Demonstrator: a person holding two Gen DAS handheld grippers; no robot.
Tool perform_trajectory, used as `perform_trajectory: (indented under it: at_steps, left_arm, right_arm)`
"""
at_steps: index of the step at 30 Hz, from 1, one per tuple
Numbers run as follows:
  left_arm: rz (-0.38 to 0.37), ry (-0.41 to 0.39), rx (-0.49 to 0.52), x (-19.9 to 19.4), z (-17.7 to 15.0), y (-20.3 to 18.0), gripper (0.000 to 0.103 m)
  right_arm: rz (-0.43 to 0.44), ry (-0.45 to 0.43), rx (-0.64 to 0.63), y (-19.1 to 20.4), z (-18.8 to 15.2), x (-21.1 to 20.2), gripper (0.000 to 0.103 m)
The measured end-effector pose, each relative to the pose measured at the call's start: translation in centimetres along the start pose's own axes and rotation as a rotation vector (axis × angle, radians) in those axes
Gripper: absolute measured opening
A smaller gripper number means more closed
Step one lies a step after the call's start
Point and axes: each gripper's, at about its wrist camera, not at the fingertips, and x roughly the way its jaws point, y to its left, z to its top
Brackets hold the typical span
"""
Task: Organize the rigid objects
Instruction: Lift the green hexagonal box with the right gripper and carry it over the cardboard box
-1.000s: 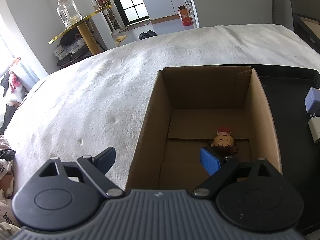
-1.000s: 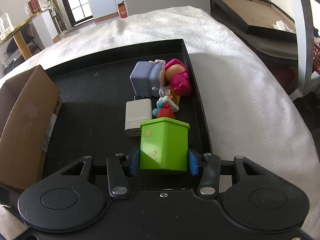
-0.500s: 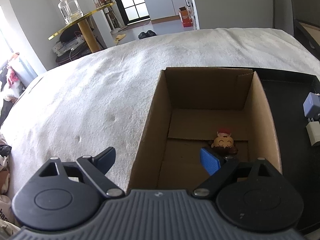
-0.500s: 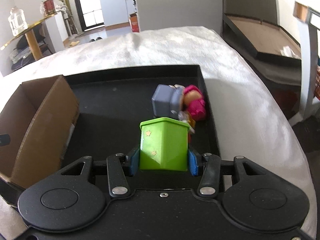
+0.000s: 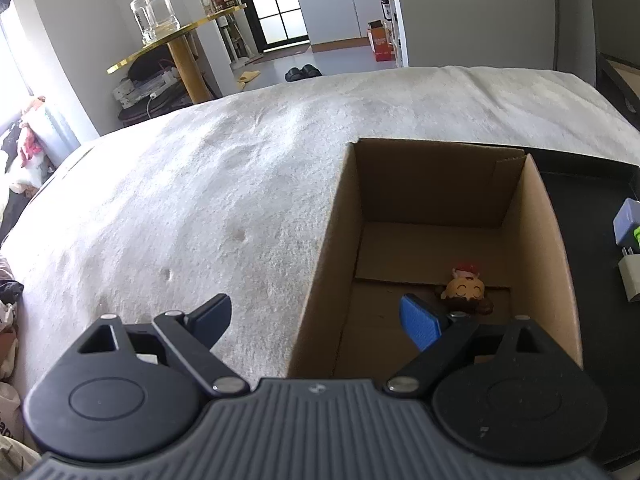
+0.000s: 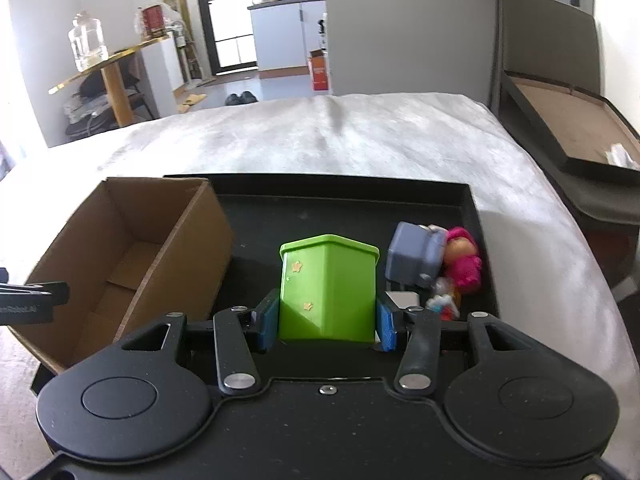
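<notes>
One open brown cardboard box [image 6: 120, 256] sits left of my black plastic tray [image 6: 344, 208]. R gripper [image 6: 327, 322] fingers clamp the green square plastic cup [image 6: 328, 288], mid-carry over the tray; next: clear the box wall, drop inside. L gripper [image 5: 316, 316] fingers apart, empty, straddling the box's near-left corner. Small toys [image 6: 460, 260] wait.

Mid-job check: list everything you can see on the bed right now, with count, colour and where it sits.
cardboard box: 1, brown, open, left of tray
smiling figurine: 1, orange face, inside box
tray: 1, black, on white bed cover
green cup: 1, held over tray
blue-grey block: 1, tray's right side
pink doll: 1, beside block
white charger: 1, on tray
left gripper: open, by box
right gripper: fingers clamp cup
</notes>
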Motion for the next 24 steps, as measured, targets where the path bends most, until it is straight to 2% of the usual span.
perform_trajectory:
  at_steps: [6,8,10,18,21,24]
  left_arm:
    - [0.007,-0.013,-0.027,0.1,-0.2,0.8,0.086]
    - [0.007,-0.02,-0.023,0.2,-0.2,0.9,0.08]
    - [-0.006,-0.016,-0.031,0.4,-0.3,1.1,0.069]
    - [-0.047,-0.007,-0.051,0.8,-0.7,1.6,0.044]
    - [-0.058,0.005,-0.062,1.2,-0.8,1.8,0.025]
    - [-0.083,0.004,-0.07,1.2,-1.0,2.0,0.019]
  right_arm:
    - [0.035,-0.026,-0.042,1.6,0.8,-0.1,0.047]
    - [0.042,-0.034,-0.054,2.2,1.0,-0.4,0.047]
    - [0.052,-0.042,-0.063,2.8,1.3,-0.5,0.047]
    - [0.091,-0.068,-0.114,5.4,1.8,-0.8,0.047]
    - [0.11,-0.074,-0.137,6.5,1.9,-0.8,0.047]
    - [0.121,-0.078,-0.16,7.6,2.0,-0.7,0.047]
